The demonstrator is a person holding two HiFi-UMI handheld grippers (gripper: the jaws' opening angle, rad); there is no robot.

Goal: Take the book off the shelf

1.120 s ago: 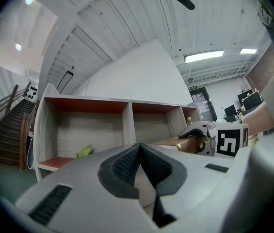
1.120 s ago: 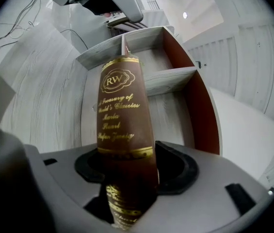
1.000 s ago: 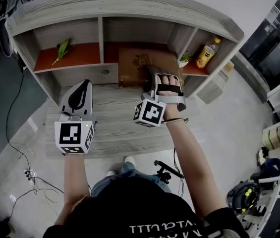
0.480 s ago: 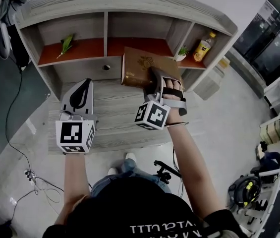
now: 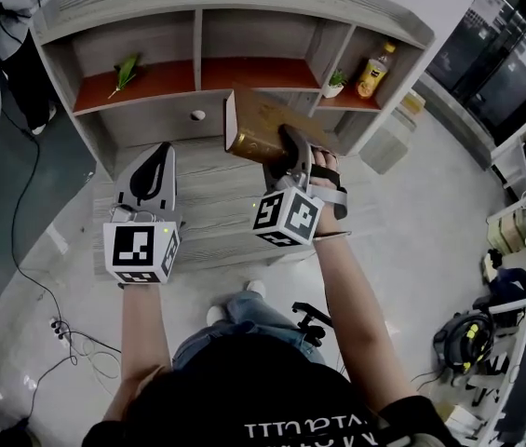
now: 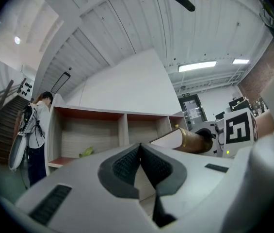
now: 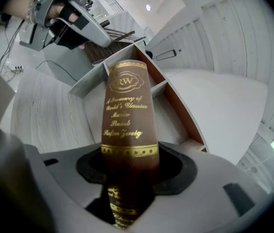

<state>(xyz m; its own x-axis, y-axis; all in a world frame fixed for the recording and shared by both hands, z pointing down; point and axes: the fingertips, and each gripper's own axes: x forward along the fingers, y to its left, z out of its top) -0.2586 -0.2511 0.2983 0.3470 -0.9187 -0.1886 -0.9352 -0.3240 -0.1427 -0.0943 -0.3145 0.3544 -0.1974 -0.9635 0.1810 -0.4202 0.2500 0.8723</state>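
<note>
The wooden shelf (image 5: 235, 7) fills the top of the head view, and the grey desk (image 5: 207, 222) lies below it. Both of the person's forearms reach forward over the desk, the right one slightly further. The book (image 5: 263, 119) is off the shelf, held in the air above the desk in front of the middle compartment, with its brown cover tilted up. Its long axis runs away from the jaws toward the shelf, and its gold-lettered spine (image 7: 127, 110) faces the right gripper's camera. The right gripper (image 5: 290, 147) pinches the near end of the spine between its dark pads (image 7: 173, 166). Its jaws have just been closing slightly on the book. That end sinks out of sight between the pads, and the lowest lettering is too dark to read. The left gripper (image 5: 158, 156) hovers level beside it, its pads (image 6: 127, 165) pressed together on nothing. A bottle (image 5: 371, 71) and a small plant (image 5: 334, 82) stand in the right compartment, and a green sprig (image 5: 125, 71) lies in the left one.
</note>
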